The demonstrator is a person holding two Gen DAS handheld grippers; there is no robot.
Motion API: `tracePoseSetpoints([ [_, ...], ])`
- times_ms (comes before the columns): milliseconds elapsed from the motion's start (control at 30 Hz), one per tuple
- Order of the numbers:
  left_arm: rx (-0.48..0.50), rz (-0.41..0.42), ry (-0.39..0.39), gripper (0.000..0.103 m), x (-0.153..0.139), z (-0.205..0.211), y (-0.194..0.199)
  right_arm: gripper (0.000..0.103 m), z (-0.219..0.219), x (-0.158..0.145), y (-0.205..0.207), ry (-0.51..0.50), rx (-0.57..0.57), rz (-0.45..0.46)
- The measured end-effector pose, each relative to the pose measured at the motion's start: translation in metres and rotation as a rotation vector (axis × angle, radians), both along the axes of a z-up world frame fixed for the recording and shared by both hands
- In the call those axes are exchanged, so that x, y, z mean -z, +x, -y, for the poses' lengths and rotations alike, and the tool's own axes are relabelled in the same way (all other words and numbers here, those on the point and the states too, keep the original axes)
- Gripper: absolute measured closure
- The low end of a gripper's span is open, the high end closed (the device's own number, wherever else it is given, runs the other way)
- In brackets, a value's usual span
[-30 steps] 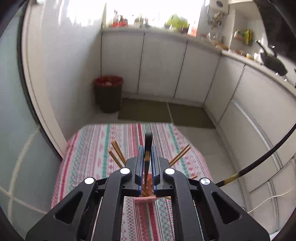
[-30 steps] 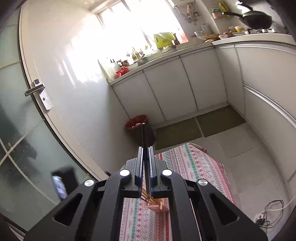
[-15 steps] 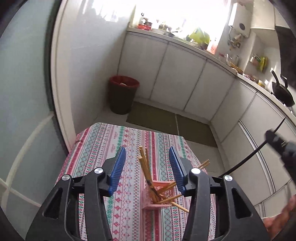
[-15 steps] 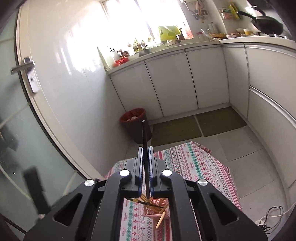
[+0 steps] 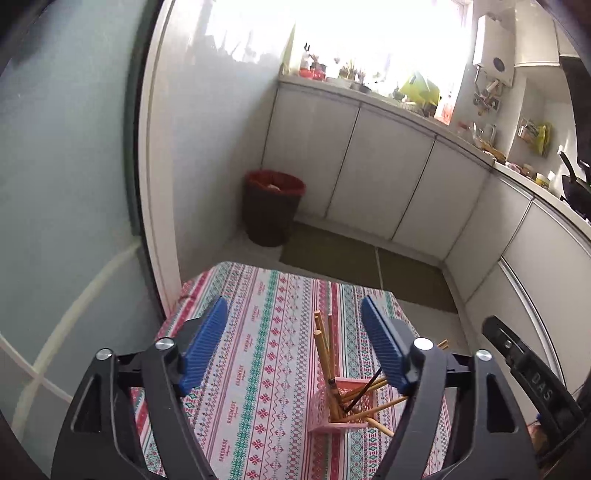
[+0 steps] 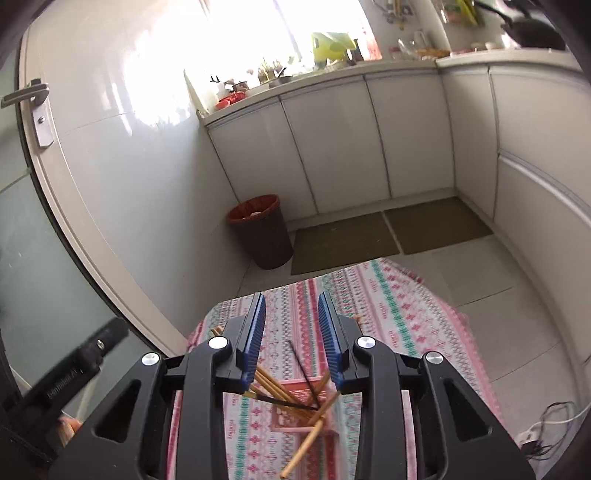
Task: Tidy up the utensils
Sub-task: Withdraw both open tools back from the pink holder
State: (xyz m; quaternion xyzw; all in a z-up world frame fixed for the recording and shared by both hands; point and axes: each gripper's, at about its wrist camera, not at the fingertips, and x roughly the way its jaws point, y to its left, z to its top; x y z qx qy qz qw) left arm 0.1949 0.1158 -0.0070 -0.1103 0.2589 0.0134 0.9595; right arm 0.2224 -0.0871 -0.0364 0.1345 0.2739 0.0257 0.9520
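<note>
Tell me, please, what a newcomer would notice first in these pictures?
Probably the pink basket bristling with chopsticks on the striped tablecloth, framed by the left gripper, its jaws opening. Behind it, a red-rimmed bin stands in the corner by white cabinets.

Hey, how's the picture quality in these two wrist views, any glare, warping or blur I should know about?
Left wrist view: the window is blown out to white, and fisheye bends the cabinet doors; the pink basket of chopsticks stays readable. Right wrist view: window glare washes over the glossy wall, the door frame curves strongly, and the other gripper at the left edge looks soft.
</note>
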Motion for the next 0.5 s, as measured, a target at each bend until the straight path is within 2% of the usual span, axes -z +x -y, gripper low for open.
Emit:
tracePoseSetpoints([
  [33,-0.006,0.007,0.015,0.025,-0.003,0.003,-0.003,0.068,0.002,-0.004,-0.007,-0.022,0.014,0.01],
  [67,-0.013,0.016,0.035,0.024,-0.006,0.008,-0.008,0.061,0.005,-0.008,-0.014,-0.048,0.033,0.02],
  [167,-0.034,0.041,0.067,0.012,-0.015,0.018,-0.021,0.043,0.014,-0.016,-0.034,-0.09,0.075,0.045],
  [233,-0.039,0.053,0.082,0.007,-0.018,0.025,-0.028,0.039,0.02,-0.019,-0.045,-0.107,0.1,0.046],
  [367,-0.029,0.051,0.133,0.007,-0.023,0.043,-0.045,0.025,0.032,-0.019,-0.062,-0.116,0.134,0.029],
  [500,-0.033,0.045,0.157,0.007,-0.023,0.057,-0.061,0.018,0.04,-0.021,-0.075,-0.123,0.155,0.011],
])
